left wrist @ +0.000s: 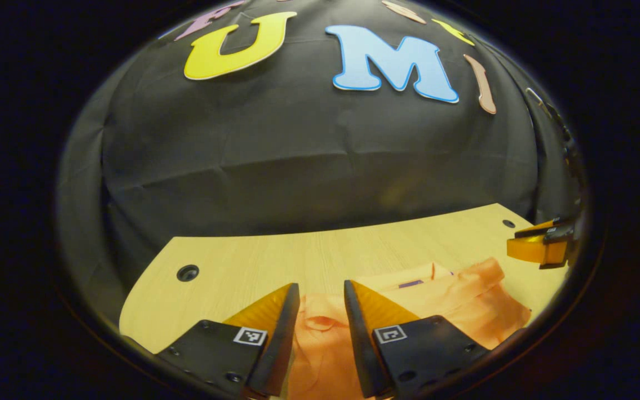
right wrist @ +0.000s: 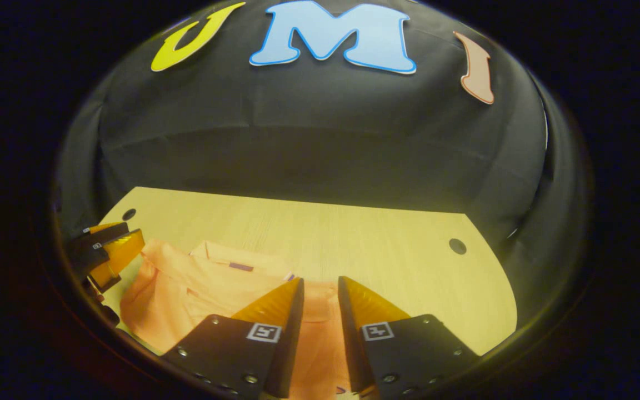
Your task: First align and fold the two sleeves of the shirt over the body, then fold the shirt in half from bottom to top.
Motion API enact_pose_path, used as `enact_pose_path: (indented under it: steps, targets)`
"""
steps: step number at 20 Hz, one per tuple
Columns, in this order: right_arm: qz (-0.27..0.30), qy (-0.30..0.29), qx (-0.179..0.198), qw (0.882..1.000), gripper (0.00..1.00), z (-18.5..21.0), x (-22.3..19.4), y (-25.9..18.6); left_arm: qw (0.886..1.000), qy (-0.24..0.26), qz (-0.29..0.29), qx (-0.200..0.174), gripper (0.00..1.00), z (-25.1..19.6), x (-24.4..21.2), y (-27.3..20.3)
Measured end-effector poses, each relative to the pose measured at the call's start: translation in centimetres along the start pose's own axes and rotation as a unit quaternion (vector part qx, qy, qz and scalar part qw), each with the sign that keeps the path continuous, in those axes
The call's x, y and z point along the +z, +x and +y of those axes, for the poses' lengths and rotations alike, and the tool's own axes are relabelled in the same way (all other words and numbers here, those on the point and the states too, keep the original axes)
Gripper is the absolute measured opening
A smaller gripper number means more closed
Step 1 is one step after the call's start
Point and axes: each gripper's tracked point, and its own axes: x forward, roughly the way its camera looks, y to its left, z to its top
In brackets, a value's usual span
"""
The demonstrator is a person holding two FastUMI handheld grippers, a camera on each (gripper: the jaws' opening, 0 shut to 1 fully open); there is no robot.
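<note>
The orange shirt (right wrist: 209, 289) lies crumpled at the lower middle of both views on the wooden desk (right wrist: 353, 239), bare wood stretching behind it to the far rounded edge. The left gripper (left wrist: 321, 289) and right gripper (right wrist: 320, 282) each hover above it, fingers narrowly apart, holding nothing.

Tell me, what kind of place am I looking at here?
Probably a recording booth for practising household chores, not a home. A black cloth wall backs a bare wooden table with an orange shirt on it, and the left gripper and right gripper hover over it.
</note>
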Motion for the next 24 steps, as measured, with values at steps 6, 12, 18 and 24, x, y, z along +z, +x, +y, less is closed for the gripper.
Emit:
enact_pose_path:
  steps: [6, 12, 18, 24]
  targets:
    - [-0.052, 0.013, 0.014, 0.998, 0.83, 0.1, 3.1, -4.6, 0.999, -0.005, -0.033, 0.004, 0.81, -1.0, 3.3, -3.9]
    - [-0.098, -0.001, 0.004, 0.995, 0.94, -1.1, 5.4, -9.5, 0.997, -0.026, -0.078, 0.014, 0.96, -1.5, 6.8, -8.7]
    - [-0.154, -0.022, 0.004, 0.988, 0.94, -1.3, 7.3, -15.1, 0.991, -0.034, -0.131, 0.015, 0.93, -2.6, 9.7, -13.8]
    - [-0.21, -0.057, 0.007, 0.976, 0.94, -1.3, 8.4, -20.8, 0.987, -0.039, -0.154, 0.027, 0.95, -3.4, 11.0, -19.3]
